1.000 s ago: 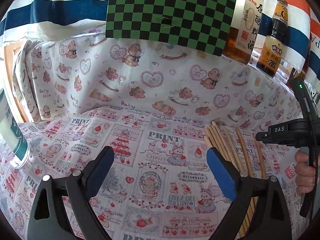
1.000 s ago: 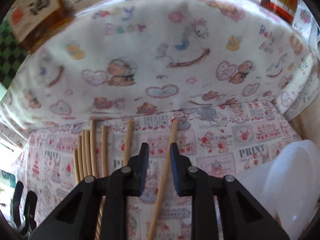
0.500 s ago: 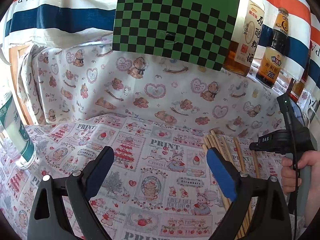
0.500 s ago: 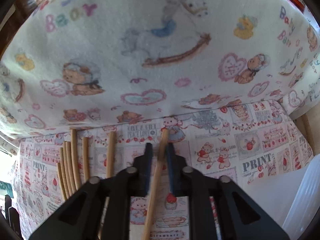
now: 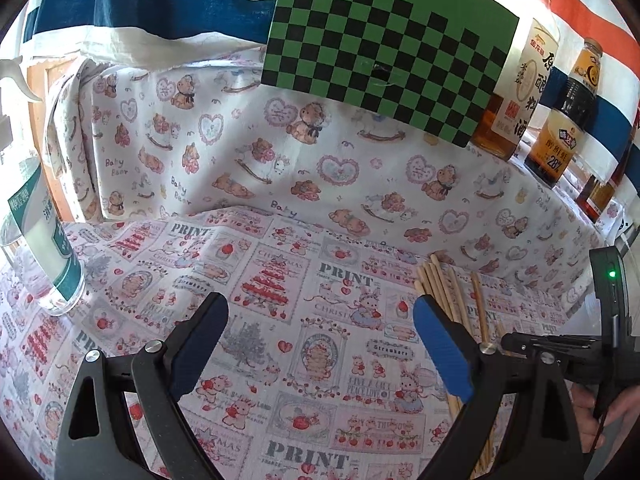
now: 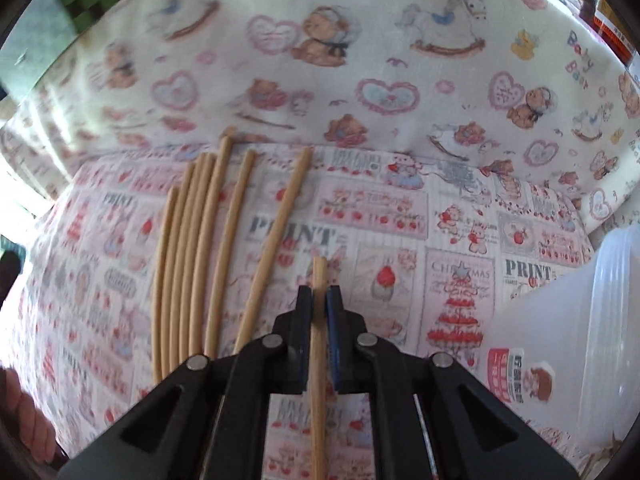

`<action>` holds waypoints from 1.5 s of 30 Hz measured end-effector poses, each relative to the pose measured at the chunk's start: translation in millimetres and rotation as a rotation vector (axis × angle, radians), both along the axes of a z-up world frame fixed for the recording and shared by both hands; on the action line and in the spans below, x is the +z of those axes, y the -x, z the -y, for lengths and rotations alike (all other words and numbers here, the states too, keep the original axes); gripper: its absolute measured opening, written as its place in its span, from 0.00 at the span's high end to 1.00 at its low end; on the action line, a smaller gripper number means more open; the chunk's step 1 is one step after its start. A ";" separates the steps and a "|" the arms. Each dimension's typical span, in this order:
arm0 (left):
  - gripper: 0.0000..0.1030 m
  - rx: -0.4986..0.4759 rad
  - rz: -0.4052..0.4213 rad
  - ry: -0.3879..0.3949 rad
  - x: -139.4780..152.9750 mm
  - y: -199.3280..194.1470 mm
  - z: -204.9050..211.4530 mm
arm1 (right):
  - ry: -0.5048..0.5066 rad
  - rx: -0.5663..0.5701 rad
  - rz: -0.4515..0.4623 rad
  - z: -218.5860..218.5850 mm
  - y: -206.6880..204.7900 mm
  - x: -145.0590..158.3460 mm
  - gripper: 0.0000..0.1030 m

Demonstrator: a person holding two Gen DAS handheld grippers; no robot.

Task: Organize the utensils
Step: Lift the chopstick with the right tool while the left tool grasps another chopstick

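1. Chopstick (image 6: 319,344): one wooden stick lies lengthwise between the blue pads of the right gripper (image 6: 319,300), its tip reaching just past the fingertips. The narrow jaws are opening slightly, though the pads look still pressed to the stick's sides.
2. Loose chopsticks (image 6: 200,248): seven more lie on the tablecloth (image 6: 460,240) to the left of the held one. Five are bunched side by side, while two are spread apart nearer the gripper.
3. Plastic container (image 6: 560,340): a translucent white tub stands at the right edge of the right wrist view, near the gripper, with a sticker on its wall.
4. Left gripper (image 5: 320,328): its jaws stand wide apart with nothing between them, above bare printed cloth.
5. Same chopsticks (image 5: 444,288) in the left wrist view: they lie just beyond the right-hand finger, partly hidden by it.
6. Hand (image 5: 592,408): it grips the other tool's black handle at the lower right.
7. Background: a clear bottle (image 5: 36,240) stands at the left, a green checkerboard (image 5: 384,40) leans at the back, and two sauce bottles (image 5: 560,120) stand at the right.
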State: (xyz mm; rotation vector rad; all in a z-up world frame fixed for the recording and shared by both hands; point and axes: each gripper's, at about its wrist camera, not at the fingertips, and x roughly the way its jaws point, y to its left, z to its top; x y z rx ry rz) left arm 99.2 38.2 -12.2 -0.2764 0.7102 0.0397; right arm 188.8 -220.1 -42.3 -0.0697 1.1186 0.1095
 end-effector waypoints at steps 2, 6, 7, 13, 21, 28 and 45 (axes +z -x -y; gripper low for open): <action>0.10 0.011 0.009 -0.052 -2.3 -1.4 3.7 | 0.023 -0.005 0.034 -3.1 0.8 2.7 0.66; 0.10 0.028 -0.033 -0.122 -11.7 -5.8 7.7 | -0.025 -0.033 -0.027 1.0 -12.1 -2.7 0.70; 0.10 0.020 -0.042 -0.114 -12.7 -5.8 7.6 | -0.022 -0.033 -0.027 2.3 -16.5 -2.8 0.72; 0.10 0.004 -0.053 -0.140 -9.9 -3.3 13.7 | -0.013 0.002 0.026 -1.8 -9.4 -5.4 0.93; 0.27 -0.033 -0.121 -0.204 24.4 -23.4 45.5 | -0.008 0.041 0.419 -15.9 62.1 86.6 0.94; 0.68 -0.162 -0.280 -0.152 4.5 -69.6 86.0 | -0.083 -0.018 0.723 4.6 108.7 157.6 0.94; 0.86 -0.152 -0.393 -0.079 -47.3 -125.2 107.3 | -0.159 -0.077 0.808 52.6 127.0 194.0 0.94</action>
